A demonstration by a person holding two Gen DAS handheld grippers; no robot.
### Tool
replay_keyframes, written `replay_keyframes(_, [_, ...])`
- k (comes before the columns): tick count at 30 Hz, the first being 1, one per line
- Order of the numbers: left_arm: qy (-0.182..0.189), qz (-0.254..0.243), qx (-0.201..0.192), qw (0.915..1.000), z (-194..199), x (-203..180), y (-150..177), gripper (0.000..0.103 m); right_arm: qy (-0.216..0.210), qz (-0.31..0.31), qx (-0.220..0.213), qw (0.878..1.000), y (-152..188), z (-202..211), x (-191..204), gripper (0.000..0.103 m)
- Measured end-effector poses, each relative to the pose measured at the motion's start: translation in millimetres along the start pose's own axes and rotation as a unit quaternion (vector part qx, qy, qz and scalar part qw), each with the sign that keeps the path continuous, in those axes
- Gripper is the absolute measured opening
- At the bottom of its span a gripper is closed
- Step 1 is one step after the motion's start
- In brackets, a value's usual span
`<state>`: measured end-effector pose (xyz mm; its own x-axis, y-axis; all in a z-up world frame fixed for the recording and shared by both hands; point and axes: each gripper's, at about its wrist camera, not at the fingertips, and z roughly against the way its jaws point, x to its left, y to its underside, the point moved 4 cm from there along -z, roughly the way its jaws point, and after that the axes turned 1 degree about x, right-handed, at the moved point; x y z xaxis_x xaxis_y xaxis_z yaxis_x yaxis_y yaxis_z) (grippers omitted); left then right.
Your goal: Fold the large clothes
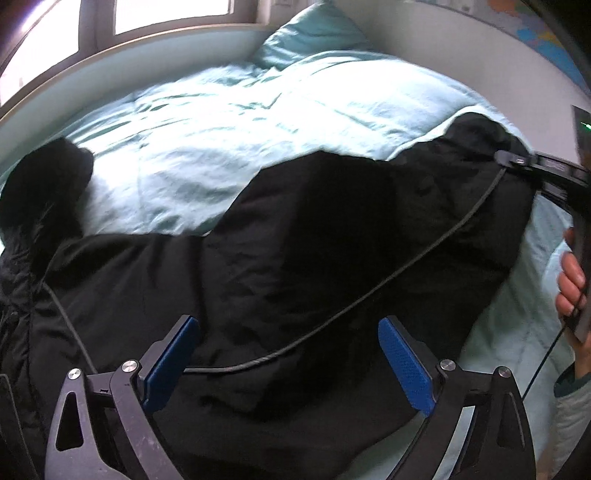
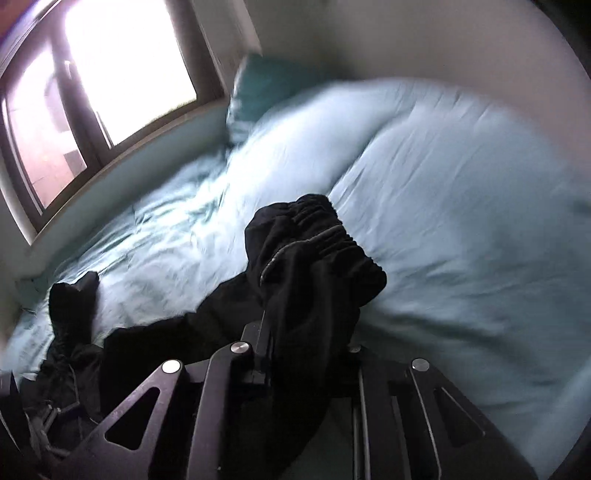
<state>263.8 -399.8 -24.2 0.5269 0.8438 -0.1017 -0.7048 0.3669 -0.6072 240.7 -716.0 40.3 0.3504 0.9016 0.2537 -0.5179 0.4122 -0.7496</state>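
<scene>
A large black jacket (image 1: 295,258) lies spread across the light blue bed (image 1: 221,122). Its fur-trimmed hood (image 1: 44,192) is at the left. My left gripper (image 1: 288,332) is open just above the jacket's body, its blue pads (image 1: 406,365) wide apart and empty. My right gripper (image 2: 306,332) is shut on the jacket's sleeve, whose gathered elastic cuff (image 2: 332,236) sticks up beyond the fingers. In the left wrist view the right gripper (image 1: 517,162) holds that sleeve at the far right, lifted off the bed.
A teal pillow (image 1: 314,33) lies at the head of the bed by the window (image 2: 122,62). A thin black cable (image 1: 369,295) runs across the jacket. My right hand (image 1: 572,280) is at the right edge. A white wall (image 2: 406,37) borders the bed.
</scene>
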Motion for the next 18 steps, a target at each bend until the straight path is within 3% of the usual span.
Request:
replay_keyframes(2, [0.02, -0.005, 0.007, 0.9998, -4, -11, -1, 0.098, 0.02, -0.016, -0.018, 1.0, -2, 27, -20, 0.02])
replay_keyframes(4, [0.047, 0.0, 0.045, 0.9979, -25, -19, 4, 0.098, 0.011, -0.042, -0.013, 0.999, 2, 34, -41, 0.019])
replay_keyframes(8, [0.017, 0.016, 0.113, 0.9933, -75, -12, 20, 0.097, 0.035, -0.051, 0.077, 0.995, 32, -8, -63, 0.019])
replay_keyframes(11, [0.016, 0.02, 0.116, 0.993, -71, -9, 15, 0.097, 0.054, -0.066, 0.115, 0.99, 49, -37, -77, 0.019])
replay_keyframes(14, [0.02, 0.012, 0.096, 0.9951, -46, -4, 13, 0.097, 0.052, -0.072, 0.116, 0.989, 47, -31, -76, 0.019])
replay_keyframes(18, [0.029, 0.004, 0.048, 0.9984, 12, 13, 14, 0.097, -0.01, 0.011, 0.086, 0.996, 34, 9, -35, 0.019])
